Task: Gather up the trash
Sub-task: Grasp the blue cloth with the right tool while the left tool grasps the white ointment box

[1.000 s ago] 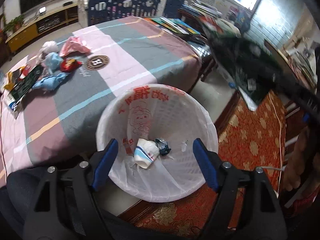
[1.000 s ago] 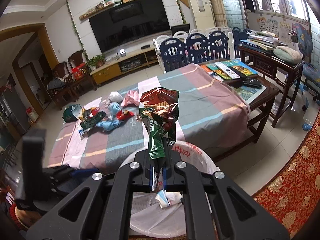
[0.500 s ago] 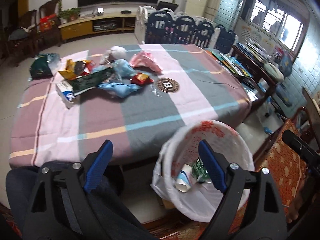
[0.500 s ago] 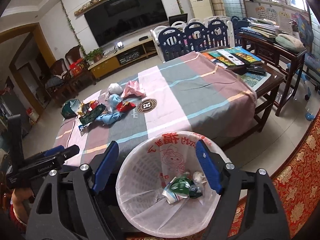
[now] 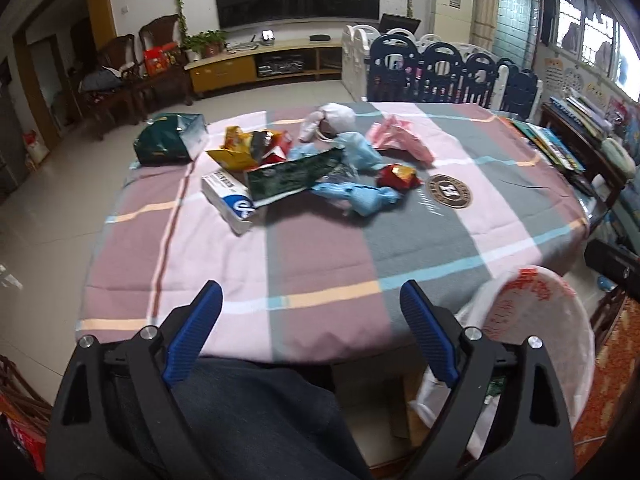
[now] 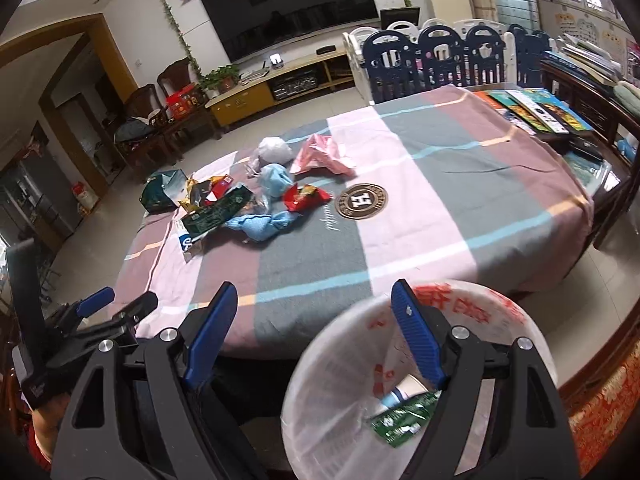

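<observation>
while both grippers' fingers (image 5: pixel 428 340) spread empty, only right wrist view shows green wrapper (image 6: pixel 404 420) in bin (image 6: pixel 320 368)

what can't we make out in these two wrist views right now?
- Bin contents, left wrist view: the tong arm and the frame's lower right corner cover most of the inside.
- Bin bottom, right wrist view: only a green wrapper and a cup show; the tong arm hides the rest.
- White box under the green wrapper: label partly covered.
- Trash pile: overlapping, item count unclear.
- Books: titles too small.
</observation>
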